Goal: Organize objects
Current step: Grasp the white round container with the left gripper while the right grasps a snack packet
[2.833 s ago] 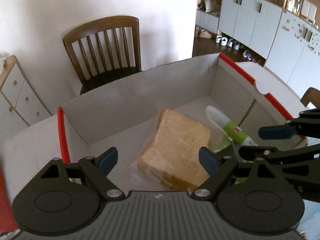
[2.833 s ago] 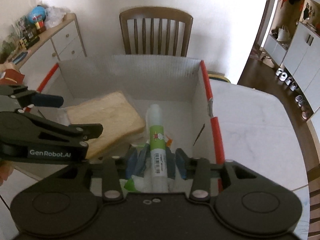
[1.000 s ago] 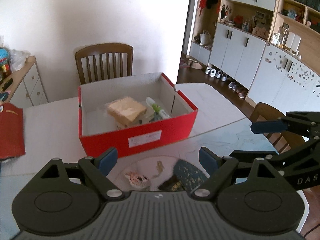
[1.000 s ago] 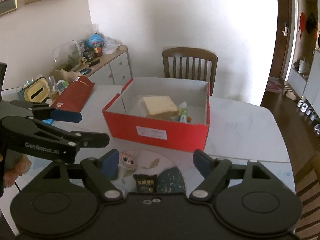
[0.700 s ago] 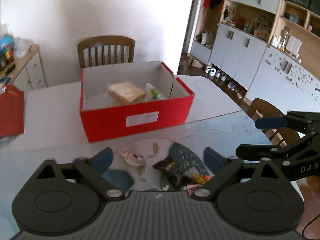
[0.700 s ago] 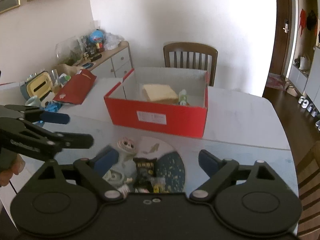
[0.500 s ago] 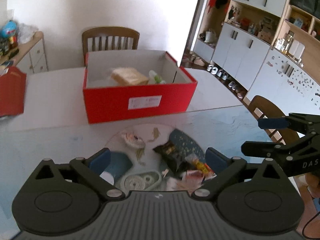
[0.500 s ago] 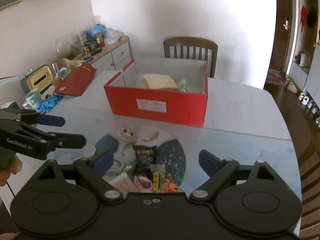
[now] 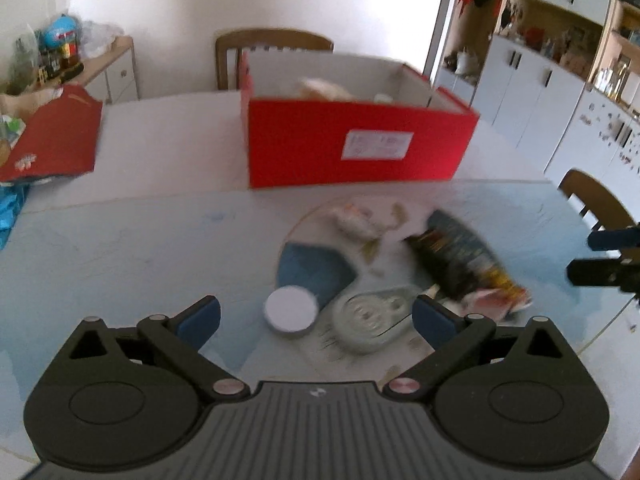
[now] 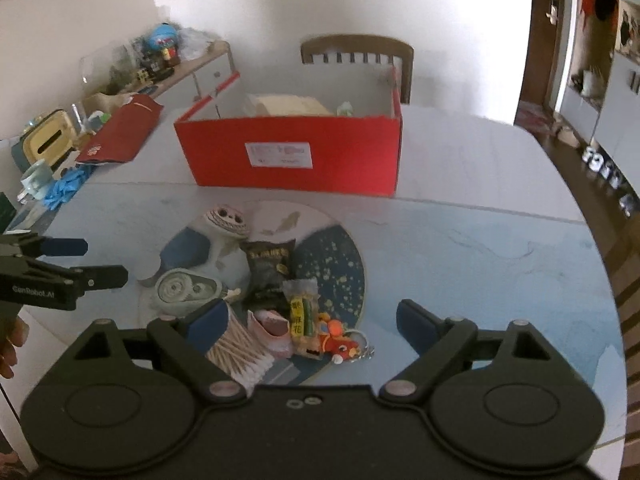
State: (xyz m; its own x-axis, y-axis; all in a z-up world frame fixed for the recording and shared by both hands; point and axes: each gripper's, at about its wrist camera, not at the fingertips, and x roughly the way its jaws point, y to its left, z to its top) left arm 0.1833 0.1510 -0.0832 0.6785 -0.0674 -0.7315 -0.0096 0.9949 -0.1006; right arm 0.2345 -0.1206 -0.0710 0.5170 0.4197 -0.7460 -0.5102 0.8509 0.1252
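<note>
Both jaws wide, empty — left gripper [image 10: 64, 264] reads "GenRobot.AI".

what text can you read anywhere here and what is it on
"GenRobot.AI": white print on the side of the left gripper, in the right wrist view.
White label on the red box: printed lines, too small to read.
Black snack bag: yellow characters, too blurred to read.
Clear snack packet: characters on a yellow-green label, not legible.
Red folder: small white mark, unreadable.
Left wrist view: all too blurred.
</note>
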